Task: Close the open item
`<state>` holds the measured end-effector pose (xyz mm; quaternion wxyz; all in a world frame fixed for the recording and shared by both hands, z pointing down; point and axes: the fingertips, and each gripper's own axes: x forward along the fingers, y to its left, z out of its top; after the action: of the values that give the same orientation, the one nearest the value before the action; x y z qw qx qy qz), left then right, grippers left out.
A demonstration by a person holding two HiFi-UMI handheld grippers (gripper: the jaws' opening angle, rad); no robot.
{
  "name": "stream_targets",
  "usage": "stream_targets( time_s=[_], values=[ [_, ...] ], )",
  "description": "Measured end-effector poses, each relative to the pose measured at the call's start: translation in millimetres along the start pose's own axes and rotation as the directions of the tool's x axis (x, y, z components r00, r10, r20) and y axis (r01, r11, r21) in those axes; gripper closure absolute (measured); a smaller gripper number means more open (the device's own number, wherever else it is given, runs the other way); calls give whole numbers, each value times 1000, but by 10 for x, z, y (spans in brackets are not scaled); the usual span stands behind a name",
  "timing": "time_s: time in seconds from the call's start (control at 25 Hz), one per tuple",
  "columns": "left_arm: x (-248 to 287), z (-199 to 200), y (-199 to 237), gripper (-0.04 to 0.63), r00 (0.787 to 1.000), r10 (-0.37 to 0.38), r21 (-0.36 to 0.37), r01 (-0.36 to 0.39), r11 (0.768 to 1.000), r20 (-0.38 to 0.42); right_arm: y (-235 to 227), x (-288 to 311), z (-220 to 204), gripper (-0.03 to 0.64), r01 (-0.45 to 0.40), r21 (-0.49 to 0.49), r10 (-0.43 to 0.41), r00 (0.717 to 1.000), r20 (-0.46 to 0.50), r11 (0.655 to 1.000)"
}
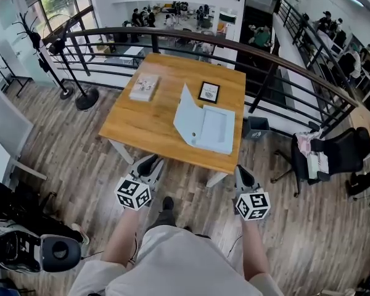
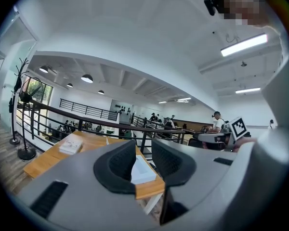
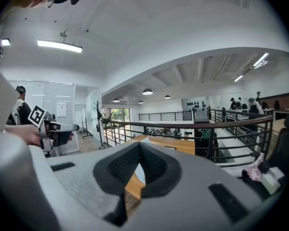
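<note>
A light blue folder [image 1: 205, 125] lies open on the wooden table [image 1: 135, 128], its left flap standing up and its right half flat. Both grippers hover just off the table's near edge, short of the folder. My left gripper [image 1: 149, 163] is open, with nothing between its dark pads; in the left gripper view [image 2: 143, 150] the folder [image 2: 142, 172] shows through the gap. My right gripper [image 1: 242, 174] has its fingertips together and holds nothing; in the right gripper view [image 3: 139, 146] a sliver of the folder [image 3: 138, 173] shows below the tips.
A white book [image 1: 144, 87] and a small black-framed picture [image 1: 209, 92] lie farther back on the table. A black railing [image 1: 234, 42] curves behind it. A coat stand [image 1: 80, 91] is at the left, an office chair [image 1: 333, 153] and a bin [image 1: 256, 128] at the right.
</note>
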<state>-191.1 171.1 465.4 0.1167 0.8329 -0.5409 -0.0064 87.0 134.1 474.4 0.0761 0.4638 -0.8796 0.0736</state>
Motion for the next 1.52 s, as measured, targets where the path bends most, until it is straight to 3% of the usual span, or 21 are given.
stream_targets(
  time_s=[0.88, 1.52],
  values=[
    [1389, 274, 1253, 497, 992, -115, -16, 114, 993, -50, -297, 1594, 126, 615, 110, 31, -108, 993, -47, 994],
    [1937, 221, 1782, 497, 971, -218, -48, 214, 976, -95, -296, 2087, 65, 615, 201, 39, -196, 976, -91, 979]
  ],
)
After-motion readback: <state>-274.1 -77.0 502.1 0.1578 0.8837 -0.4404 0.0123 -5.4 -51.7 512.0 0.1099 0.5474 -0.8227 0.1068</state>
